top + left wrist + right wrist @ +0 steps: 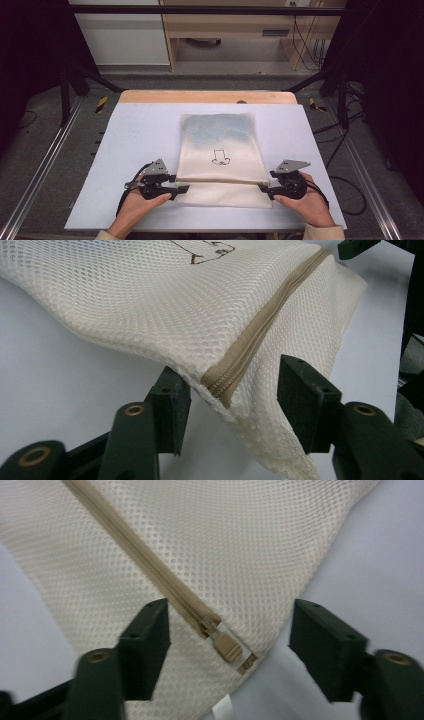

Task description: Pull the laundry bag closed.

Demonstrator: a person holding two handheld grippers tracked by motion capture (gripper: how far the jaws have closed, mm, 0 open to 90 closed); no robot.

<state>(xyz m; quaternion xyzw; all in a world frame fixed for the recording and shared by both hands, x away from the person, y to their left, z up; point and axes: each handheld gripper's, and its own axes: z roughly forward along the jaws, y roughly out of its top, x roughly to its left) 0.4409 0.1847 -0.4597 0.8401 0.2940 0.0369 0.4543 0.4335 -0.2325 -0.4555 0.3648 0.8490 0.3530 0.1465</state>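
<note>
mesh bag [218, 150] is being kept flat at frame centre of the high view, zipper [260, 335] edge nearest the person | left gripper [181, 189] and right gripper [263, 188] are being held at its lower corners, jaws apart, nothing clamped | zipper pull [226, 647] is being shown in the right gripper view, printed drawing [219, 157] in the high view

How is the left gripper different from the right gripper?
The left gripper is at the plain end of the zipper on the mesh bag; the right gripper is at the end with the zipper pull. The left sits at the bag's left edge, the right at its right edge. Both have open fingers with bag between them.
</note>
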